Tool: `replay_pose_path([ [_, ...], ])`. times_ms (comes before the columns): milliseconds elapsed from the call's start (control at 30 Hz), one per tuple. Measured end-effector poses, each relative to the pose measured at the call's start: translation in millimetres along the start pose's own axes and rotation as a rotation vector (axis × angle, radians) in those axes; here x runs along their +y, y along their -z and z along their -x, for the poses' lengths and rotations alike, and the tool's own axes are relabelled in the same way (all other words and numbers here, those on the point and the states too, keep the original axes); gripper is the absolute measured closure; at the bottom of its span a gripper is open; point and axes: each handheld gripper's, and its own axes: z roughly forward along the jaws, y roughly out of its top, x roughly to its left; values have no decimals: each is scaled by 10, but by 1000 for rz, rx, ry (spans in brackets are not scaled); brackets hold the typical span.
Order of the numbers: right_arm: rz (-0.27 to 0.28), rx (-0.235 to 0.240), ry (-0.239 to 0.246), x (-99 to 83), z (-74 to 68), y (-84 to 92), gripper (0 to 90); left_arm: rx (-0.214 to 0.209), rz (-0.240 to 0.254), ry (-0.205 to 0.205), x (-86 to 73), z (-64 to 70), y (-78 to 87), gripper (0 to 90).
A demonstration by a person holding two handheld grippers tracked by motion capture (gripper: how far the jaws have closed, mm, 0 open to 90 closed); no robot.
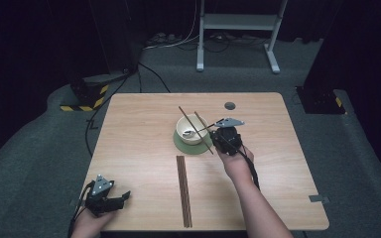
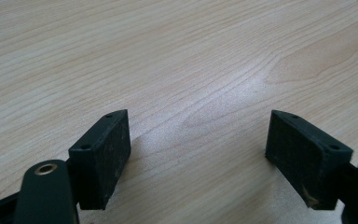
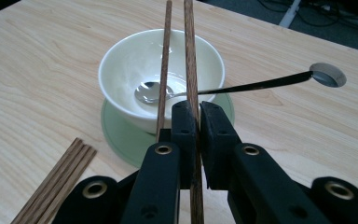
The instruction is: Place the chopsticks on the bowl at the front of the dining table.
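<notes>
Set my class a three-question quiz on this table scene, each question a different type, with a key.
1. True or false: the left gripper is open over bare table.
2. What lies inside the bowl?
3. The right gripper is shut on: A) the spoon B) a chopstick C) the green mat.

Key: 1 true; 2 a spoon; 3 B.

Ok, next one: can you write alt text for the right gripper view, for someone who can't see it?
The right gripper has its two black jaws shut on one brown wooden chopstick, which runs over a white ceramic bowl beside a second chopstick. The bowl holds a metal spoon and sits on a round green coaster on a light wooden table.
</notes>
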Motion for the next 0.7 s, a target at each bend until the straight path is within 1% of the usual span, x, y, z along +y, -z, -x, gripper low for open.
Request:
replay_pose_path([
  [133,-22,4,-35,55,43,-109,848,-2,3,-1,-2,0,-2,222],
  [233,-34,5,-46,93,52,-186,848,-4,3,-1,-2,0,-1,221],
  [400,-59,-6,-38,185,39,-327,848,-3,2,-1,-1,1,-1,222],
  [500,-71,-5,-45,251,34,-394,848,-3,2,-1,-2,1,-1,221],
  [700,-81,-7,-41,360,10,-506,848,-2,-1,-3,-1,0,1,221],
])
